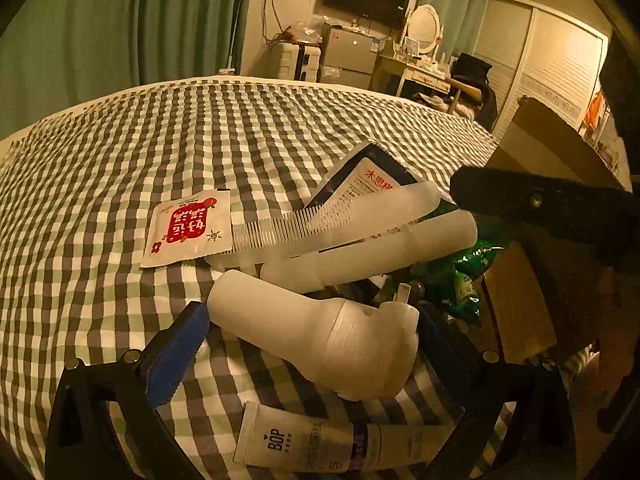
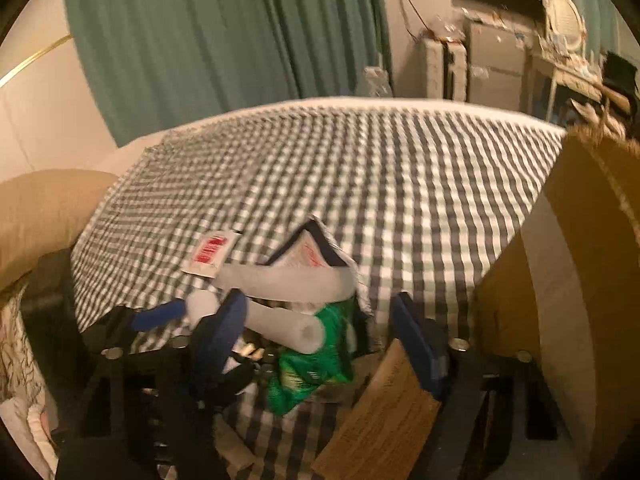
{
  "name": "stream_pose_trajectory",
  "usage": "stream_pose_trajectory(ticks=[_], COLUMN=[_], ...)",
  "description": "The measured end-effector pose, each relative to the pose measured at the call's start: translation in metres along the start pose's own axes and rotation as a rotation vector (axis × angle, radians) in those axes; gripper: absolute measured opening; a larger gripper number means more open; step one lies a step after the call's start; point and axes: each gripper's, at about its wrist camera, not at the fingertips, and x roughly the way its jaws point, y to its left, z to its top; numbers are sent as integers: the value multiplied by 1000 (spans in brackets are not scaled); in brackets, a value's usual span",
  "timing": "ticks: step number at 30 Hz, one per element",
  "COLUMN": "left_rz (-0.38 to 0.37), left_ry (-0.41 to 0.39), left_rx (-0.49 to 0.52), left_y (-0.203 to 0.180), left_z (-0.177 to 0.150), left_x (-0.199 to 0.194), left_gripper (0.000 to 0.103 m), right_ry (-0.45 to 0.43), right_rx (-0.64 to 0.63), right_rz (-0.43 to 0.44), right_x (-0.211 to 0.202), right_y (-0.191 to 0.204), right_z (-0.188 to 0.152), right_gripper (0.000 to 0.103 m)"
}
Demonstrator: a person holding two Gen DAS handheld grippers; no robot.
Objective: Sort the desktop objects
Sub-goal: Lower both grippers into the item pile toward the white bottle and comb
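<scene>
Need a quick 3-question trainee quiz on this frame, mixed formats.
1. True or false: the BOP tube stands upright.
2. Between the open jaws of the left gripper lies: A comb, B white bottle, C sachet.
3. Fill in: the packet in front of the right gripper is ___ in colour.
Key: 1 false, it lies flat; 2 B; 3 green.

A bed (image 1: 280, 128) covered in a green-and-white checked sheet carries a red-printed sachet (image 1: 188, 228), a white comb (image 1: 280, 228), white bottles (image 1: 316, 332), a BOP tube (image 1: 320, 444), a dark box (image 1: 360, 176) and a green packet (image 2: 312, 364).
</scene>
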Motion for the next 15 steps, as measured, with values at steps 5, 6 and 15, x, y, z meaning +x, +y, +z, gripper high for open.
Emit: stream_pose_trajectory(ticks=[5, 6, 15], left_rz=[-1, 0, 13], left_ry=[14, 15, 53], left_rx=[3, 5, -56], left_y=[-1, -1, 8], left_z=[-3, -3, -7], left_x=[-5, -4, 6], left_gripper=[99, 99, 103], right_ry=[63, 83, 90], right_rx=[-22, -21, 10], right_rz=[27, 28, 45], right_x=[19, 24, 20], right_y=[6, 6, 2], right_z=[-1, -2, -7], right_gripper=[60, 58, 25])
